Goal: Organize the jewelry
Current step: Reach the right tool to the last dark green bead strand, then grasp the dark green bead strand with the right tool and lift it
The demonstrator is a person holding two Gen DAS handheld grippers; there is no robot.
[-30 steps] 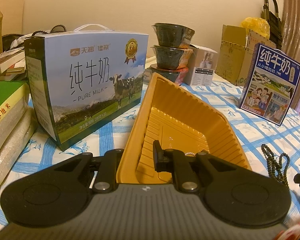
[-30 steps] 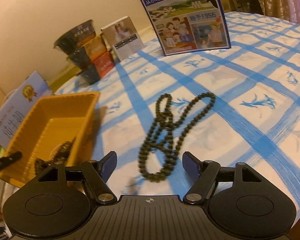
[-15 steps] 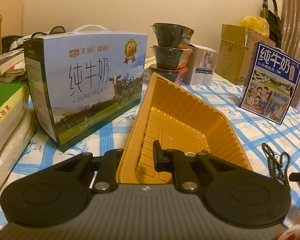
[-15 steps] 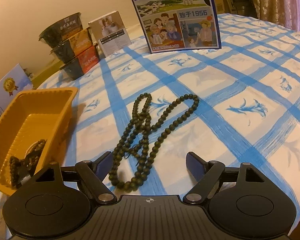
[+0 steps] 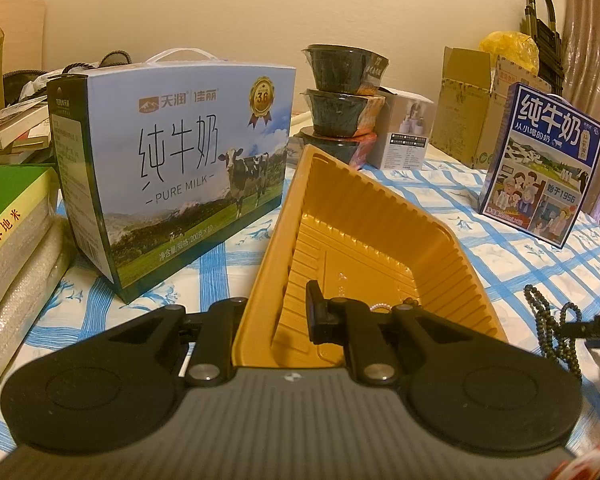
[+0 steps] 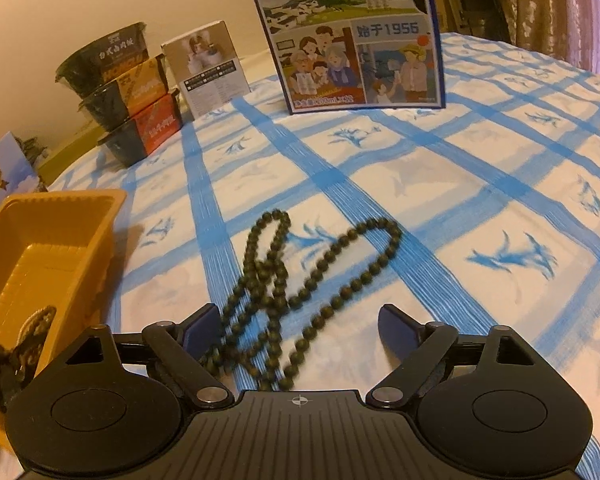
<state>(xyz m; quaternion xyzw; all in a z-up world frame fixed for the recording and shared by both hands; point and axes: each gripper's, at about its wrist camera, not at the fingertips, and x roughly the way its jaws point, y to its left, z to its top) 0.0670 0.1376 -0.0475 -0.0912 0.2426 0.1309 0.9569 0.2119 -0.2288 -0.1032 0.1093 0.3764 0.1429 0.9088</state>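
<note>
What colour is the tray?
Yellow-orange; the tray shows best in the left wrist view.

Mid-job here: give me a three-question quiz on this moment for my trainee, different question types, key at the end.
1. True or false: the dark bead necklace already lies inside the yellow tray.
2. What does the left gripper clamp? A) the tray's wall B) the necklace C) a milk carton
3. Fill in: the right gripper has its jaws ____, with the near end of the necklace between them on the checked tablecloth.

Key: 1 false, it lies on the cloth beside the tray; 2 A; 3 open.
</note>
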